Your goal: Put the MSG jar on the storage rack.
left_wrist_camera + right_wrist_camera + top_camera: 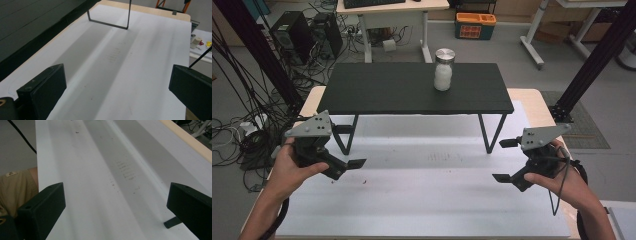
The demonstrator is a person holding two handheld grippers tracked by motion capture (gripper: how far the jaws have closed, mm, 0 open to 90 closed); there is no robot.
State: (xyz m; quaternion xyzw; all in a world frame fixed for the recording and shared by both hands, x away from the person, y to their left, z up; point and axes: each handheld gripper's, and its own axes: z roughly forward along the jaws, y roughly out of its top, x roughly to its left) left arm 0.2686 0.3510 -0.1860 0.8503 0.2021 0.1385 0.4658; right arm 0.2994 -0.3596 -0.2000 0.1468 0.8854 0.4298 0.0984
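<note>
You hold both the left gripper and right gripper low with jaws wide, ready for the far jar.

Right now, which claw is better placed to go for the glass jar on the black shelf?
Right, marginally. The clear glass jar with a silver lid stands right of centre on the black raised shelf, so the right claw has the shorter path than the left claw. Both are open and empty.
</note>
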